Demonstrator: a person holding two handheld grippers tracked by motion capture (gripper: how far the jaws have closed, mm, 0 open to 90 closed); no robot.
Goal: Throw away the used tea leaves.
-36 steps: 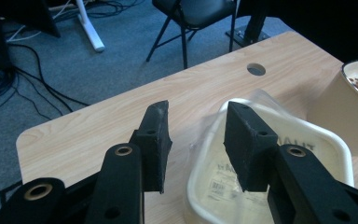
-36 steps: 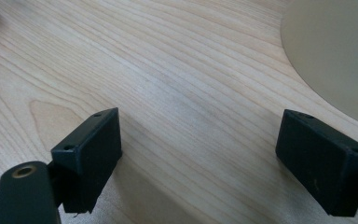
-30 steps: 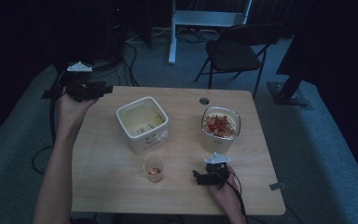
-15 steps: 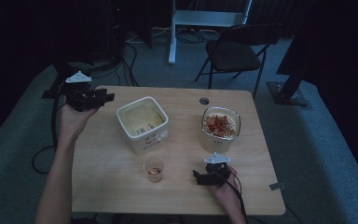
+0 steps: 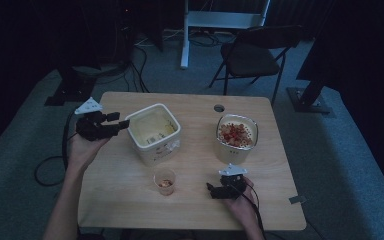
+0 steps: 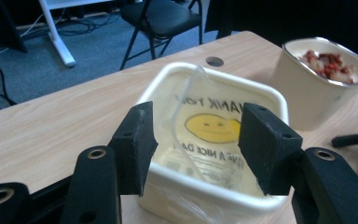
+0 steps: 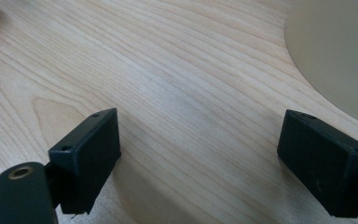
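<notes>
A cream square tub (image 5: 152, 132) lined with a clear smiley-face bag (image 6: 209, 130) stands left of the table's middle. My left gripper (image 5: 117, 121) hovers at the tub's left rim. Its jaws have just been opening and stand open (image 6: 196, 126) on either side of the near rim, and the pads press on nothing. A round bowl of cereal with red pieces (image 5: 236, 136) sits to the right (image 6: 328, 63). A small clear cup (image 5: 164, 182) holding a little food stands near the front. My right gripper (image 5: 214, 190) rests on the wood, jaws wide open (image 7: 200, 135) and empty.
The wooden table (image 5: 130, 210) has a cable hole (image 5: 219, 107) at its far side. A folding chair (image 5: 255, 55) and a white desk leg (image 5: 185, 35) stand behind it, and cables (image 5: 45, 170) lie on the carpet at the left.
My left hand has come right and down from the table's far left corner to the tub's rim, and its jaws look wider. The right hand has stayed put.
</notes>
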